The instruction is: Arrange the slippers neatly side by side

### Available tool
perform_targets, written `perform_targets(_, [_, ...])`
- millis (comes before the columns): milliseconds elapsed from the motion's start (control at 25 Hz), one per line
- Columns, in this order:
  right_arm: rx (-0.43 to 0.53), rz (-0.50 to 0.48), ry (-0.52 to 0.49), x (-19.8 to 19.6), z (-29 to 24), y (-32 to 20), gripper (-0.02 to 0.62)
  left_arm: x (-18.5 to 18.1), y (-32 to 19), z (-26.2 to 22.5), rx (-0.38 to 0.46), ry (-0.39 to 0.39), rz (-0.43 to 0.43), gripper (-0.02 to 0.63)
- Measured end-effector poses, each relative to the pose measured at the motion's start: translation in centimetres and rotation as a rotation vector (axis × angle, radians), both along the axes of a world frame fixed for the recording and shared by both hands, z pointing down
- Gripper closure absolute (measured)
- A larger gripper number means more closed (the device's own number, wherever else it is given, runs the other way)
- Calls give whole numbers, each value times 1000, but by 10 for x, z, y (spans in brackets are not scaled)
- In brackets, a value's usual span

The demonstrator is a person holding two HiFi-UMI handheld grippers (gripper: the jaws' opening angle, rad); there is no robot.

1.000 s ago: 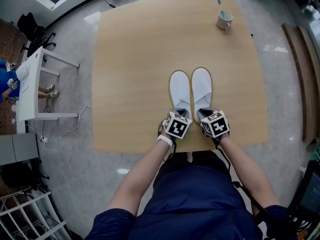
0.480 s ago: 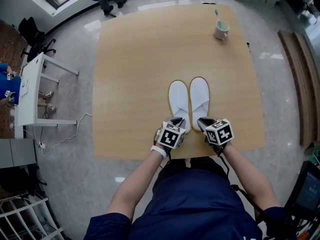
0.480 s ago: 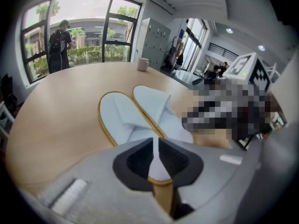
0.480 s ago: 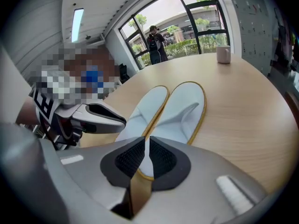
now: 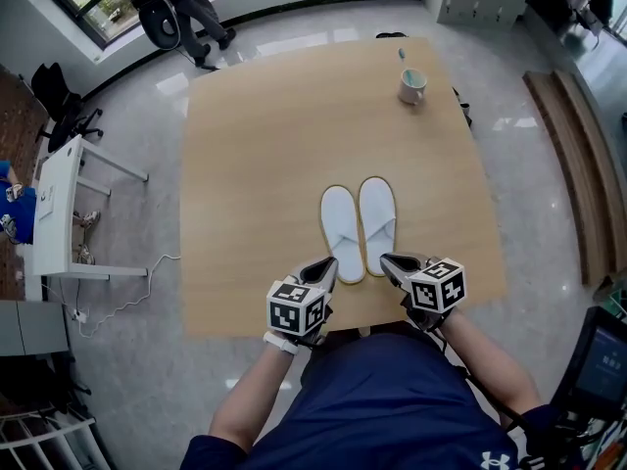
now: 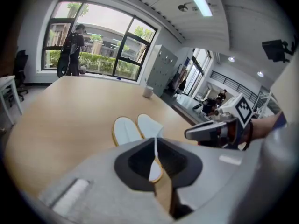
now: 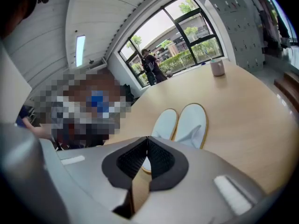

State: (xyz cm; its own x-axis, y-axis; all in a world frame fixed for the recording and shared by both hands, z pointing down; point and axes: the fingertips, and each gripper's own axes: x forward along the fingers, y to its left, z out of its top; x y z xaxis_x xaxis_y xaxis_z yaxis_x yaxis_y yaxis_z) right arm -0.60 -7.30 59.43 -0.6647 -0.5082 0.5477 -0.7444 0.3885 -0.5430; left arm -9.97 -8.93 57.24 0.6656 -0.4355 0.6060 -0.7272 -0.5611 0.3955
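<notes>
A person in a dark blue shirt, with a small white emblem (image 5: 487, 458) near the hem, sits at a light wooden table (image 5: 255, 164) holding a gripper in each hand. Each gripper carries a cube printed with black-and-white square markers. A pair of white slippers (image 5: 341, 225) with tan edging lies side by side near the table's near edge, touching along their length, toes pointing away from the person. A second ago both grippers were over the slippers' heels; they have since drawn back toward the person and apart. The left gripper (image 5: 325, 268) is now just beside the left slipper's heel, its jaws closing with nothing between them. The right gripper (image 5: 390, 262) is just beside the right slipper's heel, jaws together and empty. A mug (image 5: 411, 86) stands well apart, at the far edge
</notes>
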Motion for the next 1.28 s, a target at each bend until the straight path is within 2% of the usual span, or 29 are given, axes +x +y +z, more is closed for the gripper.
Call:
perform_targets(200, [160, -87, -43, -33, -55, -24, 584, -16, -29, -66, 136, 126, 5, 600])
perform_targets(280, [209, -88, -53, -33, -76, -28, 584, -14, -31, -91, 190, 162, -10, 600])
perform_targets(480, [276, 19, -85, 18, -131, -4, 584, 53, 9, -128, 202, 245, 50, 600])
perform_targets(680, [365, 44, -92, 28, -158, -1, 584, 81, 23, -130, 253, 208, 131, 600])
perform_targets(840, [434, 88, -83, 26, -169, 5, 584, 84, 31, -131, 272, 169, 179, 600])
perform_targets(1120, [486, 75, -47, 16, -181, 5, 584, 74, 32, -134, 335, 116, 181, 600])
perform_targets(1280, [517, 66, -35, 14, -187, 9, 583, 77, 35, -140, 366, 127, 186, 600])
